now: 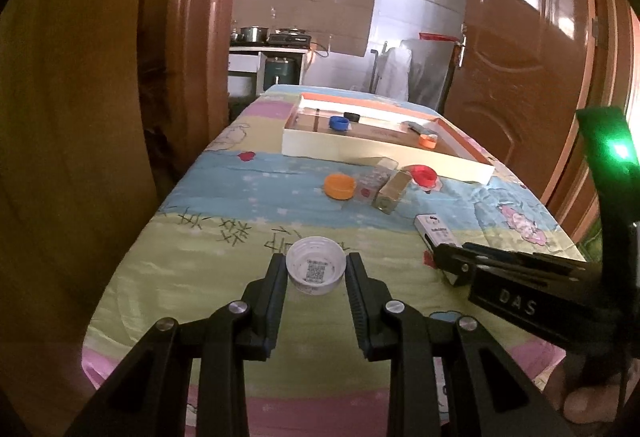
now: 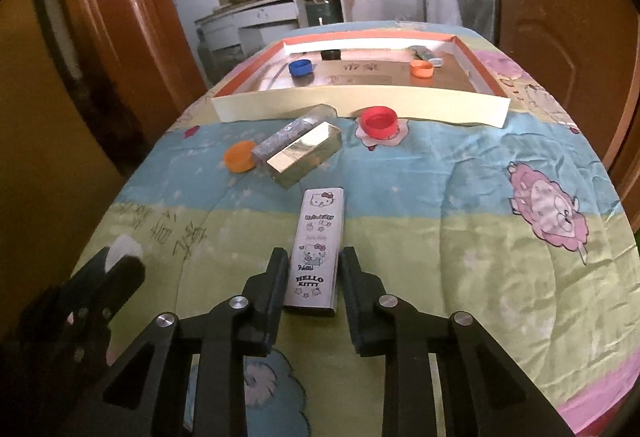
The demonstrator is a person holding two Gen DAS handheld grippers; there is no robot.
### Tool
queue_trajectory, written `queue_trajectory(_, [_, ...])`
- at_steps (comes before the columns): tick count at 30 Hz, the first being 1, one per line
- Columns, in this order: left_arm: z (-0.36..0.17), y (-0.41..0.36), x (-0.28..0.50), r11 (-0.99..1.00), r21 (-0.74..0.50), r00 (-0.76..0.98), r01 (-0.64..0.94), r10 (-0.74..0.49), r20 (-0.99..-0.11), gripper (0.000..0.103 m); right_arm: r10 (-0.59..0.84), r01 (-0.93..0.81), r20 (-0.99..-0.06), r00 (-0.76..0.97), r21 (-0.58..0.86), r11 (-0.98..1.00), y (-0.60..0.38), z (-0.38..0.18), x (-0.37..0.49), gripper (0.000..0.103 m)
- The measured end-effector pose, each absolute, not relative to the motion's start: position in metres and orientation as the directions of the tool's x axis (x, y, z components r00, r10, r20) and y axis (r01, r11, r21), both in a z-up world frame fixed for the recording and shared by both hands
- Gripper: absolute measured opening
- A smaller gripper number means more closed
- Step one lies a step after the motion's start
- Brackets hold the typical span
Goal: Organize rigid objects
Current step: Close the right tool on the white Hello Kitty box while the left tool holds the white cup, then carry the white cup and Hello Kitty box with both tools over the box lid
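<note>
1. Two black tongs are over a bed covered by a cartoon-print quilt.
2. Left tongs are clamped on a white plastic bottle cap, open side up, with a printed code inside.
3. Right tongs bracket the near end of a white rectangular Hello Kitty box lying flat on the quilt; whether the pads press it cannot be told.
4. Loose near the middle: an orange cap, a shiny gold box beside a clear patterned box, and a red cap.
5. A shallow orange-edged cardboard tray at the far end holds blue, black and orange caps.
</note>
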State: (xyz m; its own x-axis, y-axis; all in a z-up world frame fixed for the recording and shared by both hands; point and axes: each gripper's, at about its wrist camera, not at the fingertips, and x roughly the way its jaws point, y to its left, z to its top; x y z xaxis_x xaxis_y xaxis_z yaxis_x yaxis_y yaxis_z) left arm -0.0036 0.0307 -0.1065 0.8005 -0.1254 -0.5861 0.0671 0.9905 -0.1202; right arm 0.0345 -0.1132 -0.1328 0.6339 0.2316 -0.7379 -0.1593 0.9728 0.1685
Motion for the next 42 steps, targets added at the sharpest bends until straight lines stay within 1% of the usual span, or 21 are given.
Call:
queue_trajectory(6, [-0.104, 0.026, -0.002, 0.989, -0.122, 0.796, 0.083, -0.14, -0.589, 0.03, 0.241, -0.167, -0.719, 0.652, 0.173, 0.971, -0.122, -0.125, 0.029, 0.027])
queue_trajectory(10, [-0.106, 0.025, -0.002, 0.988, -0.127, 0.787, 0.089, -0.148, -0.599, 0.03, 0.227, -0.193, -0.752, 0.619, 0.134, 0.972, -0.119, -0.134, 0.034, 0.027])
queue_trajectory(11, [-0.106, 0.024, -0.001, 0.988, -0.128, 0.785, 0.09, -0.15, -0.601, 0.03, 0.218, -0.207, -0.745, 0.631, 0.109, 0.972, -0.116, -0.134, 0.035, 0.028])
queue_trajectory(12, [-0.107, 0.024, -0.001, 0.987, -0.128, 0.783, 0.092, -0.151, -0.603, 0.03, 0.202, -0.226, -0.754, 0.626, 0.073, 0.971, -0.111, -0.134, 0.037, 0.031])
queue_trajectory(14, [-0.107, 0.022, -0.001, 0.987, -0.128, 0.781, 0.096, -0.154, -0.606, 0.03, 0.174, -0.248, -0.759, 0.627, 0.017, 0.969, -0.103, -0.134, 0.041, 0.05])
queue_trajectory(16, [-0.107, 0.022, -0.002, 0.987, -0.125, 0.782, 0.097, -0.153, -0.604, 0.03, 0.134, -0.244, -0.765, 0.63, -0.03, 0.969, -0.096, -0.136, 0.048, 0.052])
queue_trajectory(18, [-0.107, 0.022, -0.002, 0.988, -0.121, 0.781, 0.097, -0.151, -0.606, 0.03, 0.136, -0.253, -0.764, 0.631, -0.036, 0.967, -0.093, -0.138, 0.054, 0.051])
queue_trajectory(19, [-0.107, 0.022, -0.002, 0.988, -0.12, 0.781, 0.096, -0.149, -0.607, 0.03, 0.133, -0.253, -0.763, 0.633, -0.041, 0.967, -0.092, -0.138, 0.057, 0.048])
queue_trajectory(20, [-0.107, 0.023, -0.002, 0.988, -0.121, 0.781, 0.093, -0.148, -0.607, 0.03, 0.13, -0.248, -0.762, 0.635, -0.042, 0.968, -0.092, -0.138, 0.058, 0.031])
queue_trajectory(21, [-0.107, 0.024, -0.002, 0.988, -0.123, 0.781, 0.09, -0.147, -0.607, 0.03, 0.128, -0.24, -0.759, 0.638, -0.037, 0.97, -0.093, -0.138, 0.059, 0.026])
queue_trajectory(28, [-0.103, 0.02, 0.005, 0.985, -0.138, 0.774, 0.106, -0.169, -0.611, 0.03, 0.183, -0.223, -0.761, 0.622, 0.052, 0.973, -0.106, -0.134, 0.056, 0.026])
queue_trajectory(42, [-0.074, 0.003, 0.035, 0.972, -0.171, 0.773, 0.159, -0.23, -0.592, 0.03, 0.197, -0.201, -0.71, 0.676, 0.079, 0.976, -0.126, -0.095, 0.056, 0.026])
